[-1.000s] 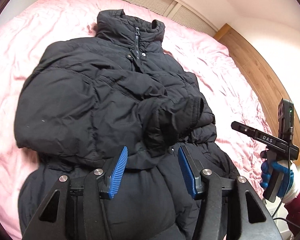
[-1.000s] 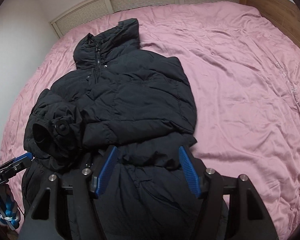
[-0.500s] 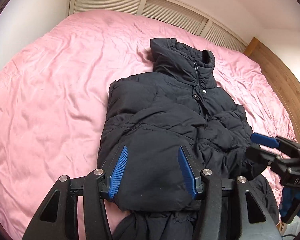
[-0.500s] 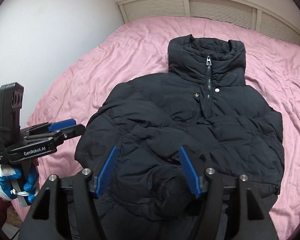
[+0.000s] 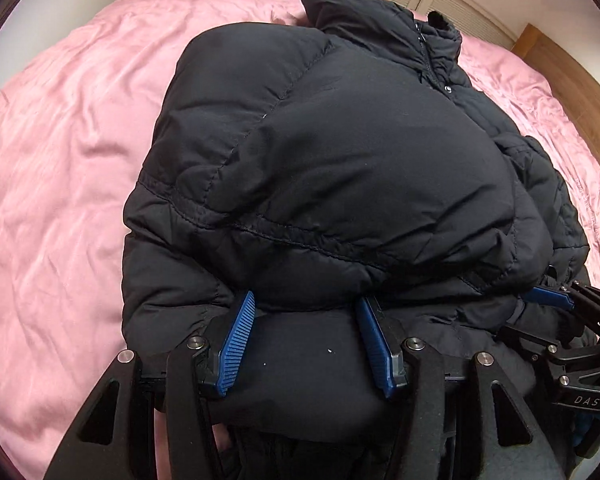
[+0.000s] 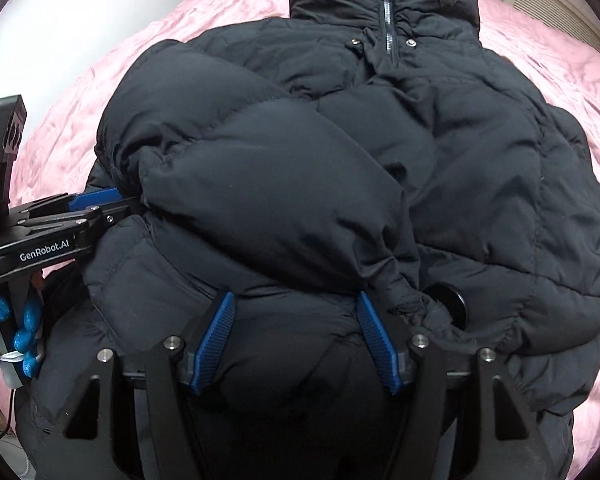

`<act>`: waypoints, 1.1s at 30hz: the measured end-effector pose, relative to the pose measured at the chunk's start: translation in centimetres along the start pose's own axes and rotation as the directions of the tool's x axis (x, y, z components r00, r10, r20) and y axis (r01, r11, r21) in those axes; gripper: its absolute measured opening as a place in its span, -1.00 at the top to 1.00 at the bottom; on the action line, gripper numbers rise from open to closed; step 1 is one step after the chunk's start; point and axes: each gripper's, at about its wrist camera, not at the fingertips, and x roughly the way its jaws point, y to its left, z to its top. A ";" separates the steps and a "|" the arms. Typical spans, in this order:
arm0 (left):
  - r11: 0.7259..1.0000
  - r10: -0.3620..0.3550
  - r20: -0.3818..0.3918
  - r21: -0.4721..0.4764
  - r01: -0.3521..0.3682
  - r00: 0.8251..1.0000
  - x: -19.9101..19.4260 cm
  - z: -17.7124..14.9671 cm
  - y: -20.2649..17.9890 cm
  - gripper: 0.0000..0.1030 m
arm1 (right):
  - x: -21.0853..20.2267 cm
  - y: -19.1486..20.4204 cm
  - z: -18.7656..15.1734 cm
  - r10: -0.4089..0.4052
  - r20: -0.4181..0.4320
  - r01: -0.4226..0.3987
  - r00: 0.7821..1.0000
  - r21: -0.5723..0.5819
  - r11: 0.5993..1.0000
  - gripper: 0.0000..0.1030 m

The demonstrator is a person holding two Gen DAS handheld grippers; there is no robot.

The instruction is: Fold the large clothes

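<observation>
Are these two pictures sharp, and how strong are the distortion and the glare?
Left wrist view: sharp, fisheye bending the pink bed into a curve, dark corners, black jacket showing little detail. Right wrist view: also sharp, same bending, white wall a bit overexposed, no strong glare on the jacket.

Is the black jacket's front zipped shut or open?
Shut at the top: on the jacket the zipper runs closed up the collar. Lower down, folded sleeves hide it, so cannot tell.
</observation>
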 end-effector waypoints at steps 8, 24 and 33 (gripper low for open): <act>1.000 -0.011 0.118 0.026 0.008 0.993 -6.7 1.0 -0.5 -0.02 | -5.0 -0.1 0.7 0.053 0.039 -0.052 0.998 -0.024 0.998 -0.21; 0.993 0.086 0.108 0.072 -0.094 0.990 1.4 6.9 -3.8 -0.25 | -3.0 -1.2 2.0 0.058 0.020 -0.055 0.998 -0.114 0.992 -0.23; 0.994 0.087 0.146 0.052 -0.096 0.985 2.4 5.1 -3.4 -0.34 | -1.8 -2.3 1.9 0.133 0.008 -0.129 0.991 -0.165 0.978 -0.24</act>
